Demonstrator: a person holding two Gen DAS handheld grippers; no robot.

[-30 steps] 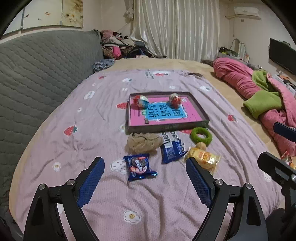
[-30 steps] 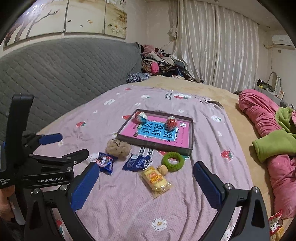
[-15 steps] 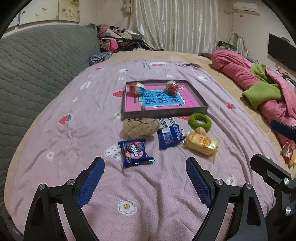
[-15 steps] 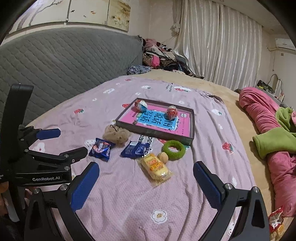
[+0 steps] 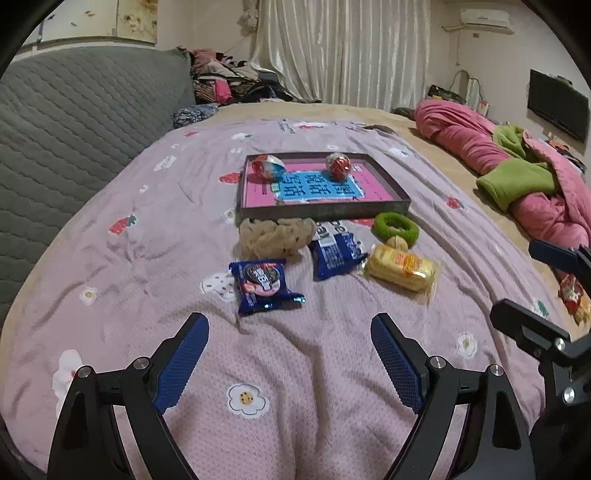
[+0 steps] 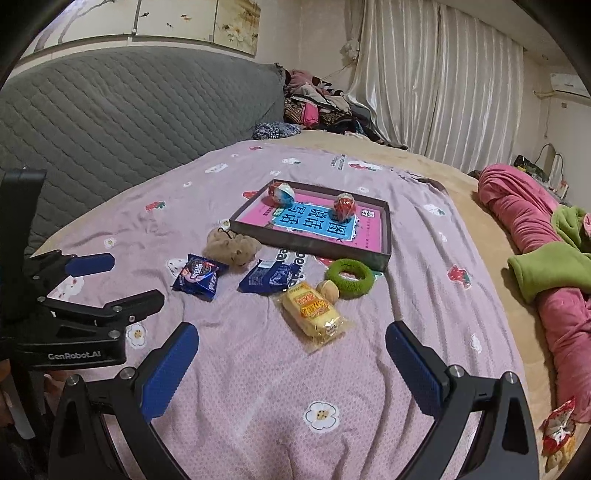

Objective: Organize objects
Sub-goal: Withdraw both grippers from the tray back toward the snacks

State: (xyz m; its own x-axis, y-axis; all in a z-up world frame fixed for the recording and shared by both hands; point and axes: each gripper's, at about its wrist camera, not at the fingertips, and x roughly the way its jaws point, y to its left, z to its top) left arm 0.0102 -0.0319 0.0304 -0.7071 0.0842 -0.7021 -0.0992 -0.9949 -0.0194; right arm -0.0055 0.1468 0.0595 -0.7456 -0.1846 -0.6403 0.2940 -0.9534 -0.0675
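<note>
Cake packet (image 6: 313,316) lies flat, long axis diagonal toward tray (image 6: 384,236); both tools released, empty.

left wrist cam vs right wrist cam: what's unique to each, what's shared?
Left only: the wall TV, and the right claw seen side-on at the right edge.

Right only: the left claw seen side-on at the left edge, its jaws apart and empty, and the painted panels above the grey headboard.

Both: tray with two foil eggs, beige scrunchie, two blue packets, yellow cake, green ring, pink blanket, curtains. Each view's own claw is open and empty.
</note>
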